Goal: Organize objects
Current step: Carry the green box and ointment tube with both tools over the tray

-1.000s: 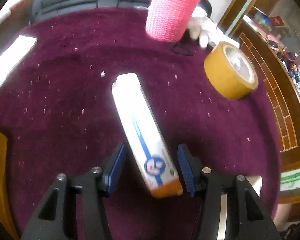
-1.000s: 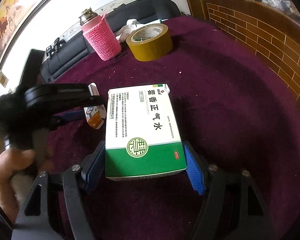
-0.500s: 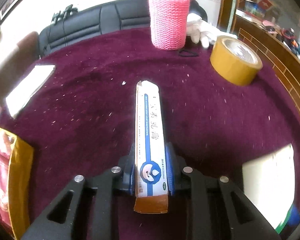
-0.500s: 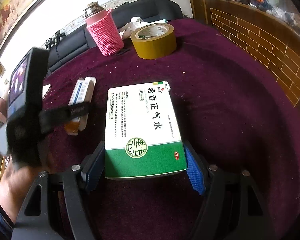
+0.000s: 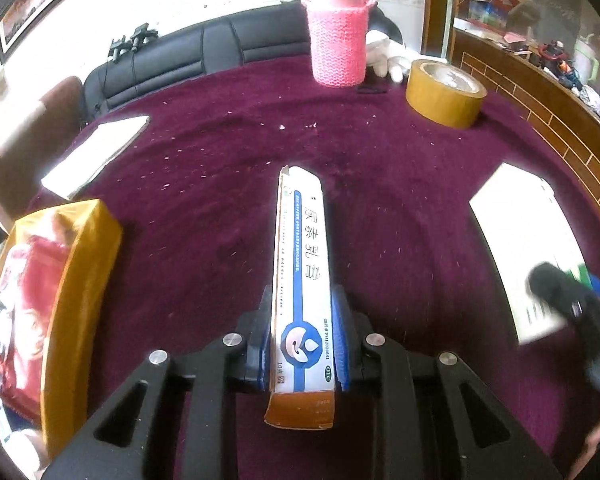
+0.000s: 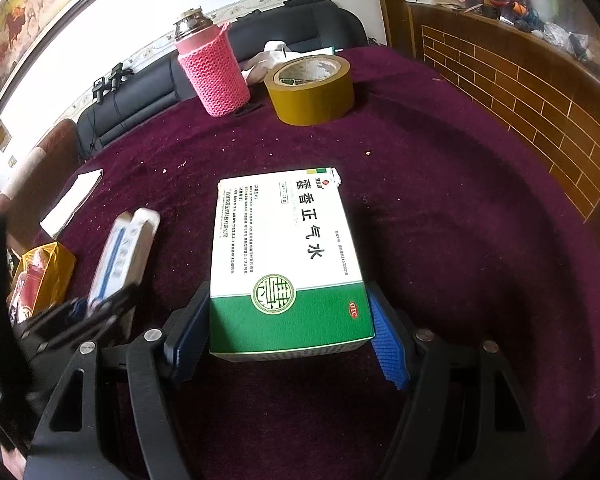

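Tube box (image 5: 302, 276) sits clamped between the left gripper (image 5: 302, 344) jaws, long axis pointing away toward the pink bottle (image 5: 338, 40). Jaws narrow, pads pressed on both long sides. Right gripper (image 6: 288, 328) straddles the green-white box (image 6: 286, 256), jaws wide; left pad at the box edge, right pad just beside it, contact unclear. That box lies flat on the table (image 6: 440, 200), nearer than the tape roll (image 6: 310, 88). Yellow packet (image 5: 48, 320) lies left of the tube box.

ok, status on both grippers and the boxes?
Left gripper shut on narrow ointment box. Right gripper astride green-and-white medicine box, grip unclear. Cloth ahead bare up to tape roll.
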### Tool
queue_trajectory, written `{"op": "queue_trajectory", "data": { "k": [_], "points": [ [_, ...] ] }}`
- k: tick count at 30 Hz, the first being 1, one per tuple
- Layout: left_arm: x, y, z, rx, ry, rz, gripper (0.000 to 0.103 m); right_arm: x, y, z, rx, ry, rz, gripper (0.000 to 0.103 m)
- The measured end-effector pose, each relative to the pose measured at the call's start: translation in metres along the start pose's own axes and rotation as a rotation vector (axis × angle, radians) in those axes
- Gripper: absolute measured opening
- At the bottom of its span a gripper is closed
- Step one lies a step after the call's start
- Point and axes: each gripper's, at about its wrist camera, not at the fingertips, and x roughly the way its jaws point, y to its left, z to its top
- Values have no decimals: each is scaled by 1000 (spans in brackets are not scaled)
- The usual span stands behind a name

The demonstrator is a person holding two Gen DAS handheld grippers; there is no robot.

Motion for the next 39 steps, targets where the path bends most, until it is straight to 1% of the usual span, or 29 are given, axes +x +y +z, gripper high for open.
{"op": "queue_trajectory", "data": {
  "k": [6, 12, 17, 25, 27, 30, 34, 39],
  "points": [
    [-29, 19, -16, 0, -50, -13, 21, -6, 7, -2, 0, -17, 9, 71],
    [-51, 39, -28, -14, -79, -43, 21, -7, 21, -15, -7, 11, 36, 71],
    [-68, 52, -36, -23, -103, -72, 21, -17, 40, -26, -38, 12, 55, 71],
    [-94, 81, -52, -54, -150, -107, 21, -33, 87, -46, -104, 11, 105, 71],
    [-106, 96, -57, -88, -174, -125, 21, -37, 104, -49, -122, 11, 129, 71],
    [-123, 115, -65, -117, -211, -123, 21, -45, 131, -52, -155, 2, 161, 71],
    [-143, 160, -81, -191, -251, -115, 21, -54, 171, -59, -207, -7, 205, 71],
    [-151, 223, -110, -277, -249, -73, 21, -56, 224, -72, -289, -2, 250, 71]
  ]
}}
